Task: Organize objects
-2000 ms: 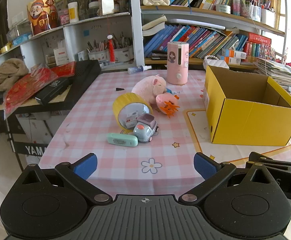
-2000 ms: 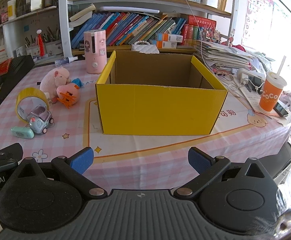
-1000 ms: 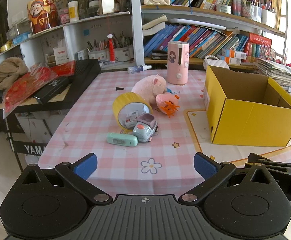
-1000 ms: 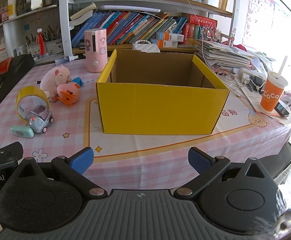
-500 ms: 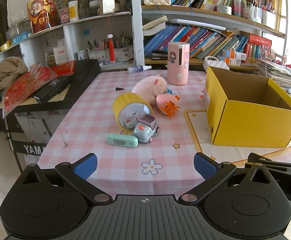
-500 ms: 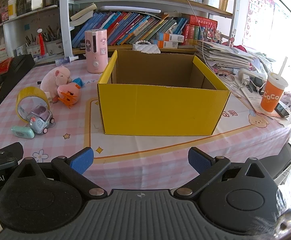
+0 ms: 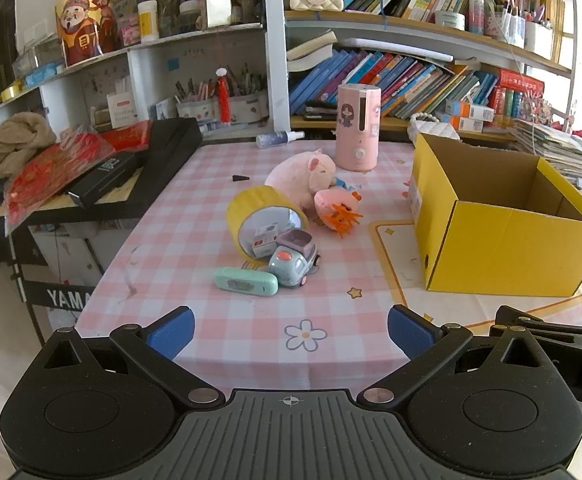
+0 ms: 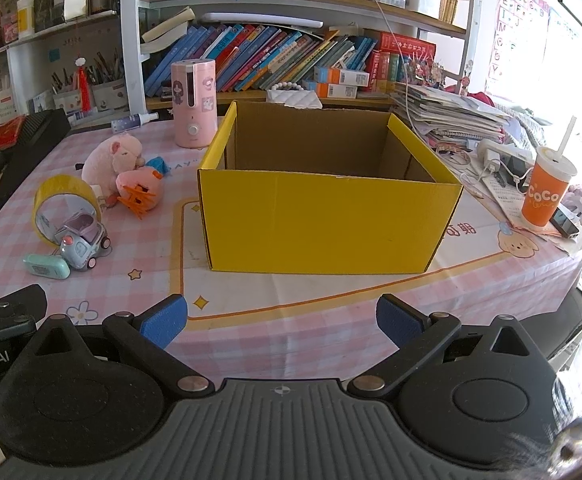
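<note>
Your left gripper [image 7: 289, 326] is spread wide, its blue pads [image 7: 172, 330] far apart and holding nothing. Your right gripper [image 8: 282, 320] is spread just as wide, also holding nothing, level beside the left; its black body shows at the left view's right edge

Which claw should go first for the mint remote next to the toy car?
Left, probably. The left claw is open and faces the mint remote almost straight ahead. From the right claw, the remote lies far left, and the yellow box fills its front.
</note>
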A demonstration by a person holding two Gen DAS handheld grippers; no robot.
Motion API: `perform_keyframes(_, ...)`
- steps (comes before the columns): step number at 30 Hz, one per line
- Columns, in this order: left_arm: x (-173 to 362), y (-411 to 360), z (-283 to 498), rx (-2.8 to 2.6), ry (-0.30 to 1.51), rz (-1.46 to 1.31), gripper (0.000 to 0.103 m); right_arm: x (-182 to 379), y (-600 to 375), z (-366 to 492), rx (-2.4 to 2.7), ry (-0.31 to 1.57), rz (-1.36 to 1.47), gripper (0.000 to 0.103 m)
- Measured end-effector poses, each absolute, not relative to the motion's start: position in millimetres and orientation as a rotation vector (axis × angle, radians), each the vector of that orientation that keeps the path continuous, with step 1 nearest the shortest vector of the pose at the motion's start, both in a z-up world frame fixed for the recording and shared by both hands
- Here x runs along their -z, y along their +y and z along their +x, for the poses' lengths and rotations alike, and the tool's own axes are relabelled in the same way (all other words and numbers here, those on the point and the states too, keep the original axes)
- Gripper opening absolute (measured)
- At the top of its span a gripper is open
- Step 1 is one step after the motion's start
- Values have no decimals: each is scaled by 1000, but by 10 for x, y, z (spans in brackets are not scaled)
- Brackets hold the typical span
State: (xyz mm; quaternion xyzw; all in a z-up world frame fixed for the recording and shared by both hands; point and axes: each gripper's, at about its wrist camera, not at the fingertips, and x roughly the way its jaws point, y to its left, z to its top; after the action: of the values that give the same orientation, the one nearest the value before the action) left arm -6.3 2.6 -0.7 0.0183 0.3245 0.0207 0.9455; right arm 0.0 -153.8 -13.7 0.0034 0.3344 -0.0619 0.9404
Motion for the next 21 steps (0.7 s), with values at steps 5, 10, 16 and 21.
perform_keyframes(5,3,65,-38,-41,665,31,103,146,-1534,-3,126,683,7,102)
perform_keyframes(10,9,87,-24,-42,670,27,103,134,-1497,38,123,688,5,102)
perform_keyframes(16,15,94,-23,-43,675,25,103,141,-1479,64,121,693,2,102)
perform_keyframes(21,18,105,-17,-44,677,24,103,148,-1485,71,120,696,0,102)
